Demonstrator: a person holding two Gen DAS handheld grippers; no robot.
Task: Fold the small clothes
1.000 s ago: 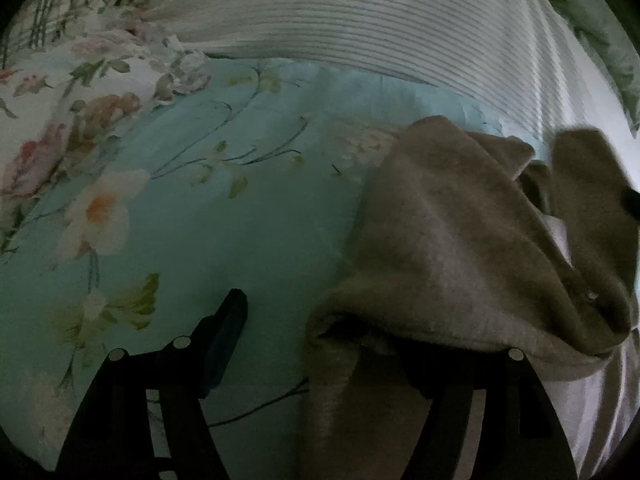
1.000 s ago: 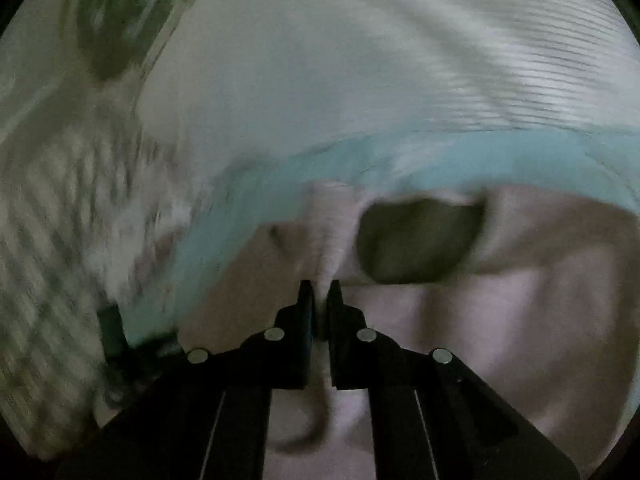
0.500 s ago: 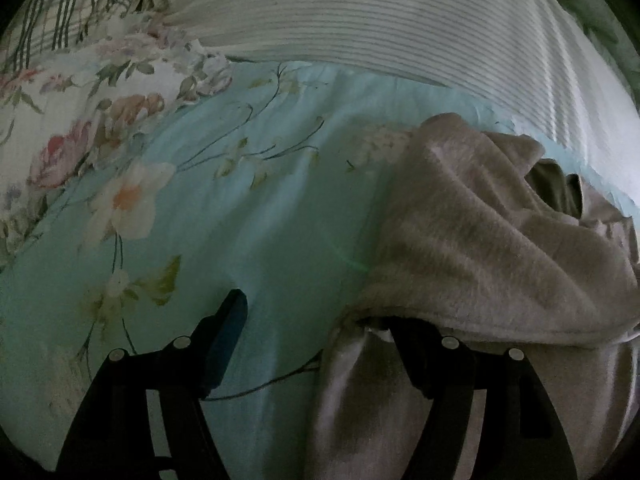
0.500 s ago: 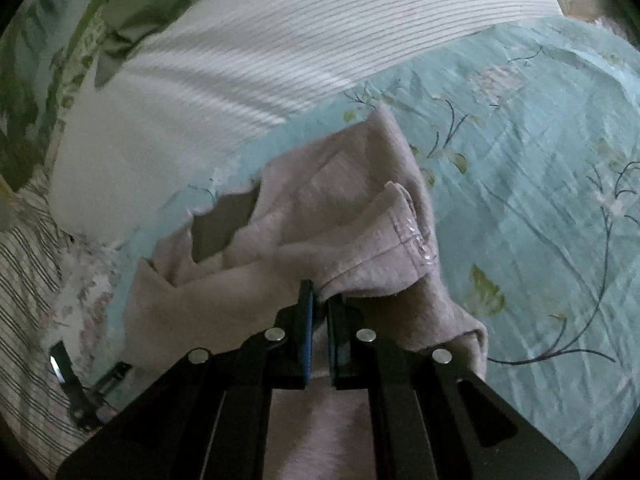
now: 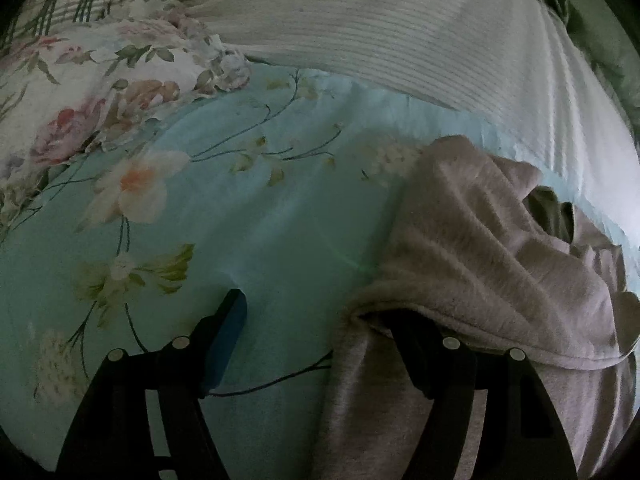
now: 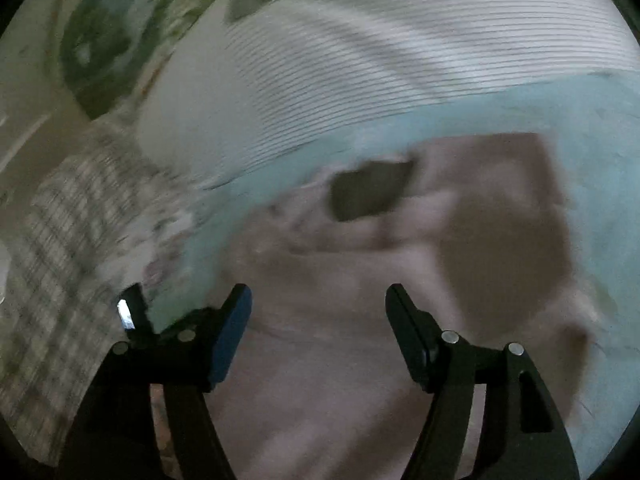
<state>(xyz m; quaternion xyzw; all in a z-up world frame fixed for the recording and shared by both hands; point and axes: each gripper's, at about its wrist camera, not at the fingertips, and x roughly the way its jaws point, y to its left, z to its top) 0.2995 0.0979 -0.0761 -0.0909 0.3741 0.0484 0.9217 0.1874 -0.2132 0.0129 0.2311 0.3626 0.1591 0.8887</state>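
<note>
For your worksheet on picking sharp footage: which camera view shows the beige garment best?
The left wrist view: the beige garment is sharp, its fuzzy texture and folded edge clear. The right wrist view shows the garment only as a motion-blurred beige mass.

Two fisheye views, each looking forward and downward along a hand-held tool, close above a bed. The left wrist camera faces across the turquoise floral sheet (image 5: 248, 240), with the grey garment (image 5: 500, 248) filling its lower right and one finger tucked under a fold. The right wrist camera, heavily blurred, looks straight over the same garment (image 6: 340, 340). Both views share the garment, the sheet, and the white striped bedding (image 5: 400, 32) behind, seen from opposite sides.
</note>
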